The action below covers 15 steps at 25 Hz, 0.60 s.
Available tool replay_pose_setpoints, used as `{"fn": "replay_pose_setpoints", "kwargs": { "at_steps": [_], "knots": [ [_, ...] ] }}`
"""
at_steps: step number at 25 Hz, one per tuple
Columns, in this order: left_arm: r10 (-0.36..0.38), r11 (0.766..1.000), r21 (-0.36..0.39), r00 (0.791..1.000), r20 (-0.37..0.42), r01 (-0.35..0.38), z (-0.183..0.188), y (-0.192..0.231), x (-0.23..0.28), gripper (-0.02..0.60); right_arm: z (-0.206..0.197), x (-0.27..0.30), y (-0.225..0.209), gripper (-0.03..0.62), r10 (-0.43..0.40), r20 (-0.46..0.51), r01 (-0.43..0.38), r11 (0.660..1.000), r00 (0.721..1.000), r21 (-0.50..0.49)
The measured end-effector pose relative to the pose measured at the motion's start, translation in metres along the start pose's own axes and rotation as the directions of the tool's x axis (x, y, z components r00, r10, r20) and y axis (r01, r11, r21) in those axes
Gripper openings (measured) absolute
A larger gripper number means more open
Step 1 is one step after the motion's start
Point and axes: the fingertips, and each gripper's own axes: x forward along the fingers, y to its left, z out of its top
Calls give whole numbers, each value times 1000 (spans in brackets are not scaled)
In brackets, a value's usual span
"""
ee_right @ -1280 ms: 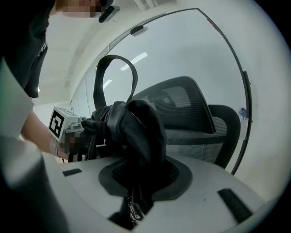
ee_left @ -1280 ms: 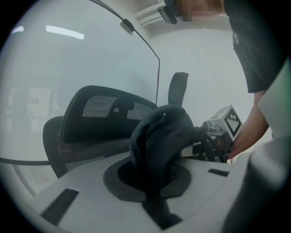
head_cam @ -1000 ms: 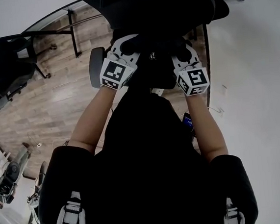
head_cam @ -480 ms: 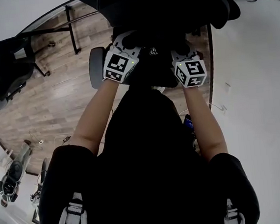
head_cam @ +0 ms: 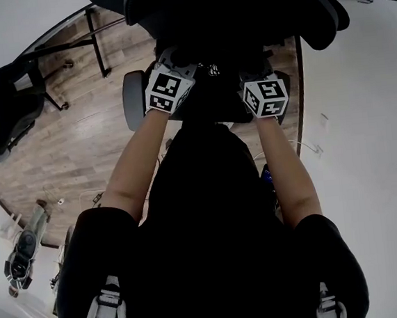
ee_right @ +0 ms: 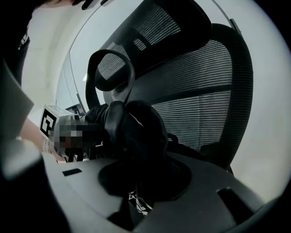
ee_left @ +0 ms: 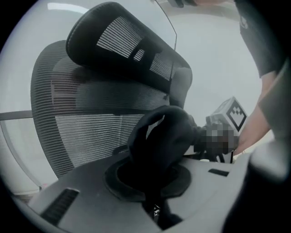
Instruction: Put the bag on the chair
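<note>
Between the left gripper's narrow jaws a fold of the black bag is pinched. The right gripper bites another fold, its jaws a little wider. The bag is held up between the two, its strap looping above; whether it touches the seat I cannot tell. It looks soft and limp, likely to sag and slump when let go. Bunched cloth near the top, or the strap, seems the surest hold. Just beyond stands the chair, mesh back facing.
</note>
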Motion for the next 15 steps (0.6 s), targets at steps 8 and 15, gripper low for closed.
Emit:
{"fn": "replay_pose_setpoints", "kwargs": {
  "at_steps": [8,15],
  "knots": [
    [-8,1000,-17,1000,-11,7,-2,24,27,35,3,29,-18,87,1,-21,0,999,1000,41],
    [12,1000,-16,999,-31,-13,-12,43,43,37,-1,52,-30,107,-4,-59,9,997,998,76]
  ]
}}
